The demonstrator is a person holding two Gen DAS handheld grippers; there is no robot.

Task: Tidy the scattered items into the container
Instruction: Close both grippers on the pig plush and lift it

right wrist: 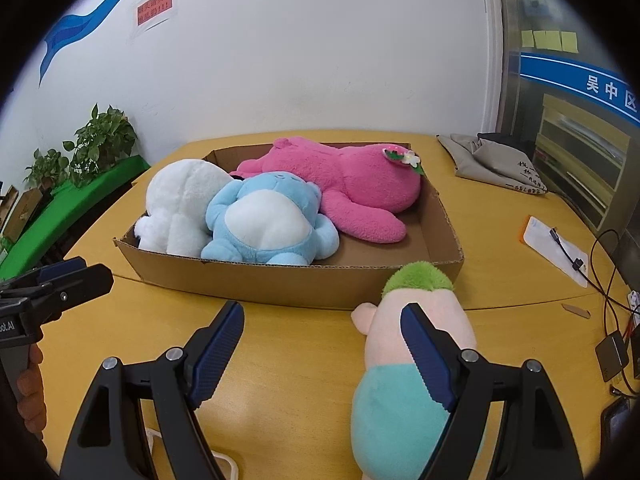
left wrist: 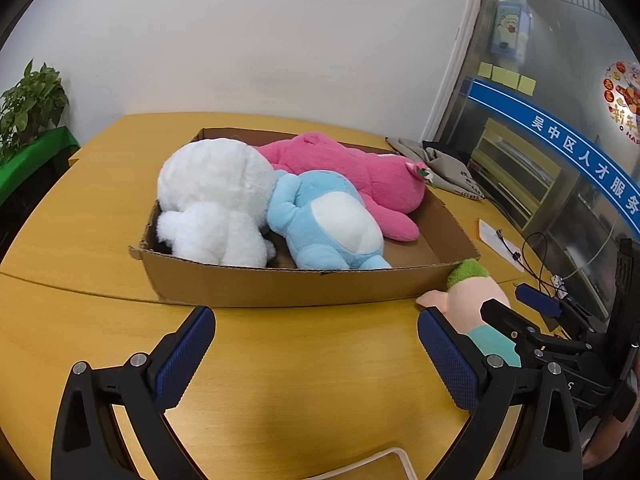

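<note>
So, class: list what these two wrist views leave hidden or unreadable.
- Green-haired doll: lower body cut off by the right view's bottom edge; the right gripper finger covers part.
- White plush: face turned away in both views.
- Cardboard box: floor mostly covered by toys.
- Red wall notice: too small to read.

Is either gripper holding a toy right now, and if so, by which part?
Nothing is held. The left gripper and the right gripper are both open over bare table. The green-haired plush doll lies beside the right gripper, ungripped.

white plush (left wrist: 216, 204), blue plush (left wrist: 324, 224), pink plush (left wrist: 352, 176), brown box (left wrist: 280, 284).
</note>
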